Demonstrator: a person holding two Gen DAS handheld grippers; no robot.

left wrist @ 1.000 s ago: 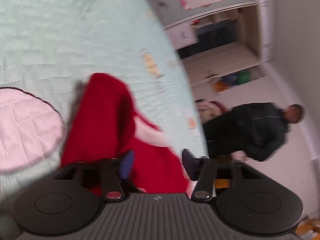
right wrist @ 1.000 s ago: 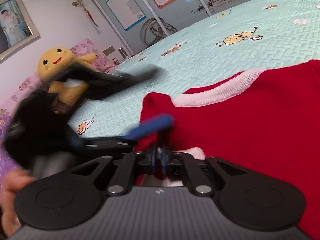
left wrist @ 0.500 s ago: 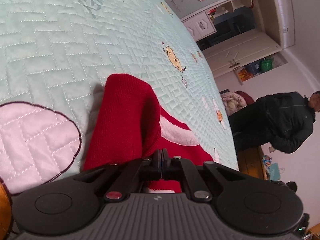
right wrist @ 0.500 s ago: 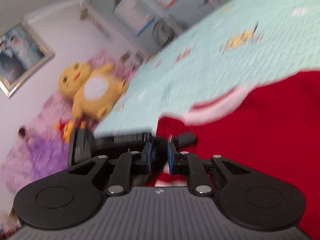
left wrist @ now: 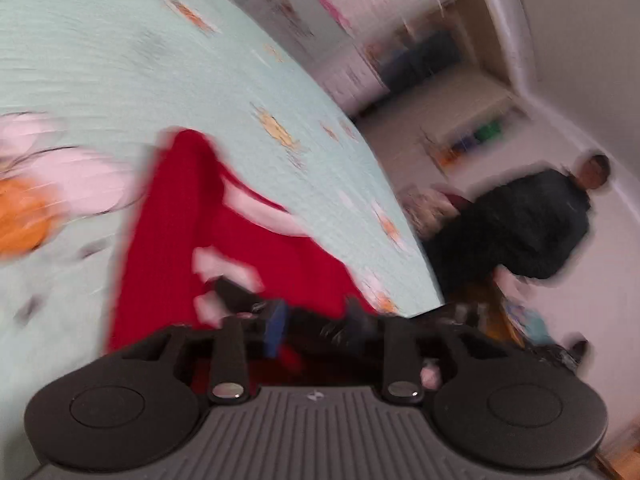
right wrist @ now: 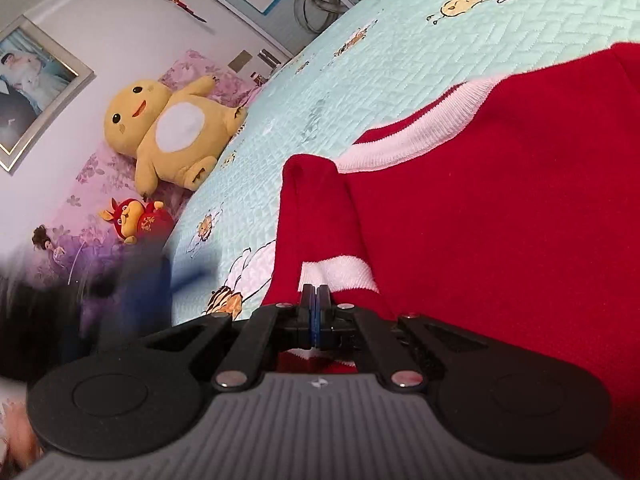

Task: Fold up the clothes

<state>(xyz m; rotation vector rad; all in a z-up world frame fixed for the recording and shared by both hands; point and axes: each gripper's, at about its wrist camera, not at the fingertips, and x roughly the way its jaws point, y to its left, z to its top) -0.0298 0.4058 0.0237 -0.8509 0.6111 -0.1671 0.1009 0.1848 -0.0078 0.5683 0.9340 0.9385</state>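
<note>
A red sweater [right wrist: 500,220] with white ribbed trim lies on the mint quilted bed [right wrist: 400,60]. One sleeve [right wrist: 316,208] is folded over, its white cuff [right wrist: 340,272] nearest me. My right gripper [right wrist: 316,300] is shut on that cuff at the sleeve end. In the blurred left wrist view the sweater [left wrist: 180,240] spreads ahead, and my left gripper [left wrist: 316,324] is open just above its near edge, holding nothing. The left gripper [right wrist: 140,272] also shows as a dark blur at the left of the right wrist view.
A yellow plush toy [right wrist: 168,120] and a small red plush [right wrist: 136,220] lie on the floral pillows at the head of the bed. A person in a dark jacket [left wrist: 520,224] stands beyond the bed's edge, near shelves [left wrist: 460,112].
My left gripper, shut half a second ago, has opened and is swinging fast. My right gripper has gone from slightly apart to shut on the cuff.
</note>
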